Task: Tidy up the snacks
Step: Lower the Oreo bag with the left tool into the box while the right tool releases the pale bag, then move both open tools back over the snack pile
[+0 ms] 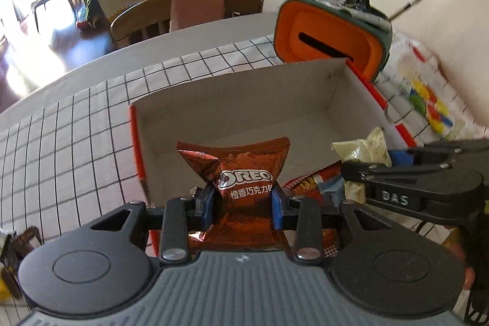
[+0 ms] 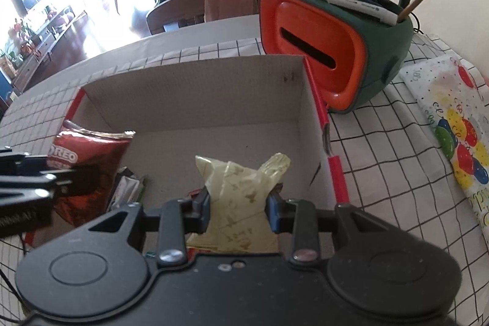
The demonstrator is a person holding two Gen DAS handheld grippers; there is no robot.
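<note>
While gripped, Oreo packet (image 1: 241, 182) stands upright.

1. The brown snack bag (image 1: 241, 185) says "OREO" in big white letters, with Chinese words under it.
2. The right gripper (image 1: 354, 170) has "DAS" on its black side.
3. Other words are too blurry.

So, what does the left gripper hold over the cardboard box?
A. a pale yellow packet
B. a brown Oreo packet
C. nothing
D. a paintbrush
B: in the left wrist view, the left gripper pinches the brown Oreo packet between its blue pads, above the cardboard box.
</note>
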